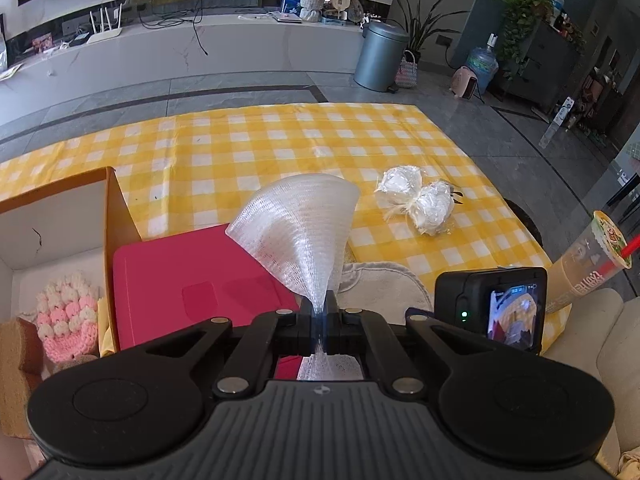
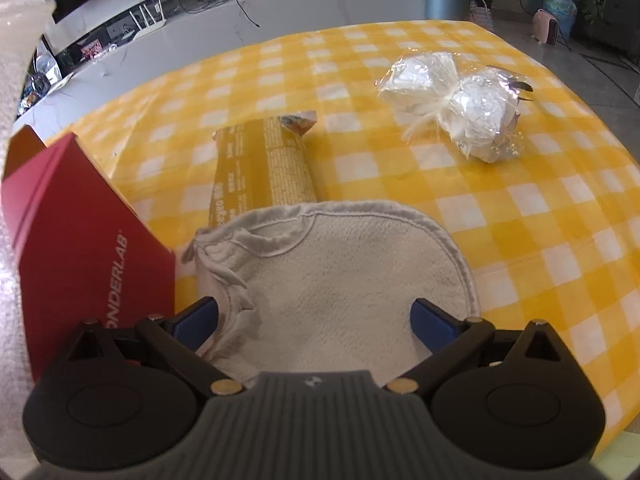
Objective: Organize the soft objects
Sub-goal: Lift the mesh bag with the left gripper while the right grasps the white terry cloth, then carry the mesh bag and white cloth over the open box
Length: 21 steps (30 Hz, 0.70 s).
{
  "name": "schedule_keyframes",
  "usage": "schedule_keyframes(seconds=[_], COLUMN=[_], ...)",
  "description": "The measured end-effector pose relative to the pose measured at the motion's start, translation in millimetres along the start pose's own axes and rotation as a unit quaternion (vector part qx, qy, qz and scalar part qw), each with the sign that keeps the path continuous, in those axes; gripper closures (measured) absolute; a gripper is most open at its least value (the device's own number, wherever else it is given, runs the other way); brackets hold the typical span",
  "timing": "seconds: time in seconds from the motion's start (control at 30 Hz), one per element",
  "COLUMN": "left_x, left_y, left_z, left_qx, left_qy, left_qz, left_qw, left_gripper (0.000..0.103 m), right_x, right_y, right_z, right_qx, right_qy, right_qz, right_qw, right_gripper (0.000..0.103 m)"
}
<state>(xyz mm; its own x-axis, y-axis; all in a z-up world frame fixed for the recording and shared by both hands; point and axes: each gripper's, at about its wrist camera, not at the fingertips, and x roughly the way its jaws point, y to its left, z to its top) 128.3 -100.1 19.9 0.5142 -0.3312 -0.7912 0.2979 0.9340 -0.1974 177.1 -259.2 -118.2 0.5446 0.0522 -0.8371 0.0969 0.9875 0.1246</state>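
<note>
My left gripper (image 1: 319,312) is shut on a white foam net sleeve (image 1: 298,226), which fans out above the jaws, over a red box (image 1: 192,288). The sleeve also shows at the left edge of the right wrist view (image 2: 16,80). My right gripper (image 2: 314,318) is open, its blue fingers (image 2: 430,322) on either side of a cream towel pad (image 2: 340,276) lying on the yellow checked cloth (image 2: 540,240). A white plastic-wrapped bundle (image 2: 452,104) lies further right on the cloth; it also shows in the left wrist view (image 1: 418,198).
An open cardboard box (image 1: 60,220) at the left holds a pink crochet piece (image 1: 68,318) and a brown sponge-like block (image 1: 16,360). A yellow snack packet (image 2: 260,164) lies beyond the towel. A drink cup (image 1: 588,258) leans at the table's right edge.
</note>
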Motion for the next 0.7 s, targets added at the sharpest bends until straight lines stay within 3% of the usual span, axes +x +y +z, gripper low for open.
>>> schedule_keyframes(seconds=[0.13,0.33,0.43,0.67,0.7], left_x=[8,7,7,4,3], left_y=[4,8,14,21,21], left_z=[-5,-9,-8,-10,-10], left_qx=[-0.006,-0.009,-0.022,-0.039,-0.043], left_qy=[0.009,0.005,0.007,0.008,0.008], left_qz=[0.001,-0.012,-0.022,-0.03,-0.032], left_qw=[0.9999,0.9999,0.9995,0.9987,0.9986], left_gripper=[0.1,0.1,0.1,0.1,0.1], right_x=[8,7,1,-8,-9], right_y=[13,9,6,-11,-14], right_z=[-5,-9,-8,-3,-2], right_qx=[-0.067,-0.073,-0.07,-0.054,-0.05], right_qy=[-0.011,-0.026,-0.027,-0.026,-0.025], right_qz=[-0.041,-0.037,-0.041,-0.062,-0.056], right_qw=[0.997,0.996,0.996,0.996,0.997], right_gripper=[0.002,0.005,0.023,0.085,0.086])
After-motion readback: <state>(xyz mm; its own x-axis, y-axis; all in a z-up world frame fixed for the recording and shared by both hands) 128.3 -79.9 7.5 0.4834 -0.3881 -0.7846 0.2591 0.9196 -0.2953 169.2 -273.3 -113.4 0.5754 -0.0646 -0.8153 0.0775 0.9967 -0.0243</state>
